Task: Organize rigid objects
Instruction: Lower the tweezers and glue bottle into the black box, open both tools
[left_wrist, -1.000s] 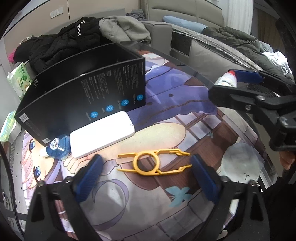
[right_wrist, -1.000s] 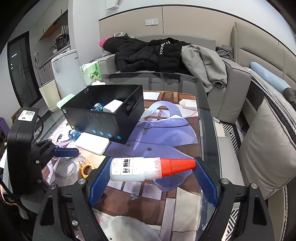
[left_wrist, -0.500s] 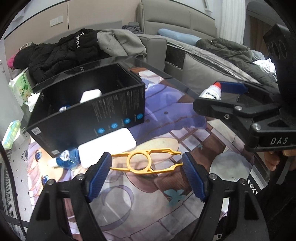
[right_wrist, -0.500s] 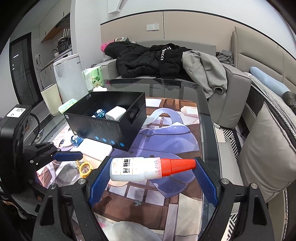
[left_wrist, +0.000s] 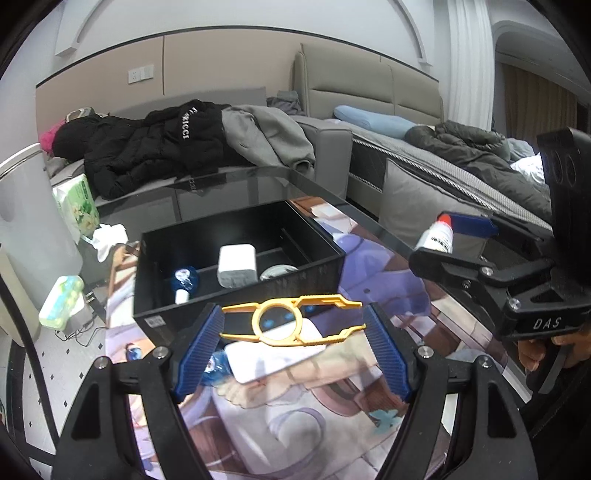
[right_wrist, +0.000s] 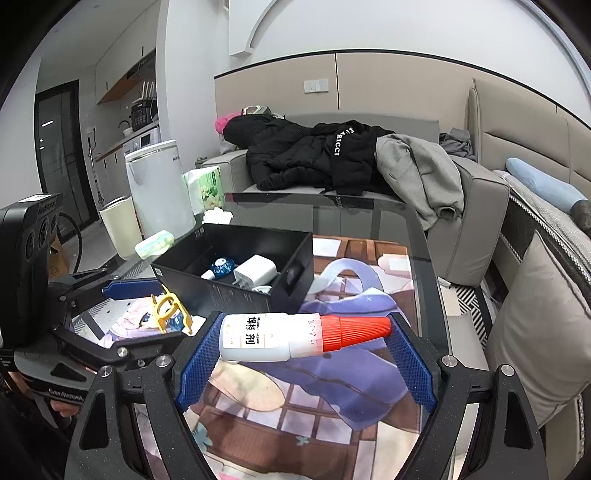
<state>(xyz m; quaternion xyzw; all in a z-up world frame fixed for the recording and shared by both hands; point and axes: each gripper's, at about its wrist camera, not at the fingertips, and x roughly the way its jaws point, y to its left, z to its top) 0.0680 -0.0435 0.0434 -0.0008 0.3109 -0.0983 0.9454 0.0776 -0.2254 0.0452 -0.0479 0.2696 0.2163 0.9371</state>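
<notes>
Even, soft indoor light, sharp focus, strong fisheye bending, dark vignetted corners

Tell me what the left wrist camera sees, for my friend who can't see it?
The left gripper holds a yellow plastic tool crosswise above a picture mat. Behind it sits an open black box holding a white charger; at right, the right gripper holds a glue bottle.
</notes>
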